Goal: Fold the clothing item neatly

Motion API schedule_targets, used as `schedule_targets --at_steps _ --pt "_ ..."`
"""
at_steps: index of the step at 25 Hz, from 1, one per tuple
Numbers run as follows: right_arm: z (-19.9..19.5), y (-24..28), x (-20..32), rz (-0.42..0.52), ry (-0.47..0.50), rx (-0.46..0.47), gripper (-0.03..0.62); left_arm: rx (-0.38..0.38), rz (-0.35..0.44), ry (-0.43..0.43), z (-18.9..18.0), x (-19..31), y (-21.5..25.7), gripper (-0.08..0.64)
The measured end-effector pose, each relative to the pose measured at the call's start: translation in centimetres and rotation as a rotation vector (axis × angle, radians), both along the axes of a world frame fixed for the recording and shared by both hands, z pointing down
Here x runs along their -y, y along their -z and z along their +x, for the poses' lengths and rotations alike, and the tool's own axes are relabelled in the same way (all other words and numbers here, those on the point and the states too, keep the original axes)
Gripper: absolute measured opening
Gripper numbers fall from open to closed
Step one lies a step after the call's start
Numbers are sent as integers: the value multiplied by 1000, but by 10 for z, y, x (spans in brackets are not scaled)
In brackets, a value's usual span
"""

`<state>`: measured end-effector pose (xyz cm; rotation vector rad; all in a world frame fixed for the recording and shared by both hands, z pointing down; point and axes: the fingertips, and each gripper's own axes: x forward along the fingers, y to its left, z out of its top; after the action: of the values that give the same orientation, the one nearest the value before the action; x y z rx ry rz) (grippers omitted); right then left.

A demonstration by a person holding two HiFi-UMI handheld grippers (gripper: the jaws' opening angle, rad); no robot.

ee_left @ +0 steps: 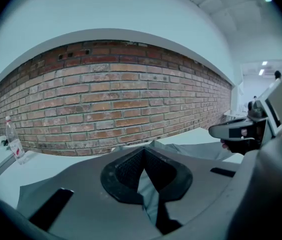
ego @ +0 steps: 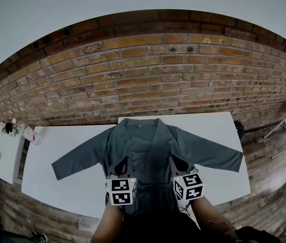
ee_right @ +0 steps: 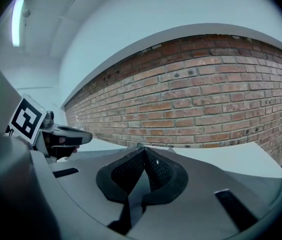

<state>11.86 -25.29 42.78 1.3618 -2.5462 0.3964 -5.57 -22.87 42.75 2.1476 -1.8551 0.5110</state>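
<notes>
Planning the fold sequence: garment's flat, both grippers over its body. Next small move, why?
Probably open the left gripper and reach for the left sleeve. The garment lies flat on the table, sleeves spread wide, while this one and the right gripper sit shut over its middle; folding a sleeve in looks next.

Brick wall [ego: 148, 70], white table [ego: 67, 151], plastic bottle [ee_left: 14, 141] on side table [ego: 3, 161]

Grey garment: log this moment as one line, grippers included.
grey garment: flat on white table, sleeves spread | left gripper: shut, above lower body | right gripper: shut, above lower body | fold: not started
</notes>
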Motion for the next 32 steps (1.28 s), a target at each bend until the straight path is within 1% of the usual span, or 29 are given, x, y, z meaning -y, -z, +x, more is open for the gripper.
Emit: schedule_targets --at_steps 4,7,10,14,17,21,23,27,32 --pt "18 -13 12 -51 -82 4 -5 9 -5 -45 -3 16 -4 -7" --pt "50 -23 19 -84 -162 -11 -5 -6 -7 -63 -4 27 -7 -6" --pt "107 -34 16 -111 -291 -53 -5 -18 -15 -100 6 31 -10 -6" --pt "197 -50 2 -149 -488 -68 -5 -32 -27 -162 29 34 -19 -7" --pt "253 -63 -13 -168 -592 -95 -5 -27 -38 -192 41 32 -25 -6" --pt "318 -85 -20 -211 -679 -180 -3 -13 -50 -202 54 29 -27 -6" --pt "348 -98 -19 -244 -712 -214 9 -2 -57 -201 60 26 -28 -7" --pt "395 -128 -12 -342 -742 -221 77 31 -66 -201 70 21 -34 -6" --pt "438 -166 -5 -462 -783 -234 117 63 -74 -199 80 15 -36 -6"
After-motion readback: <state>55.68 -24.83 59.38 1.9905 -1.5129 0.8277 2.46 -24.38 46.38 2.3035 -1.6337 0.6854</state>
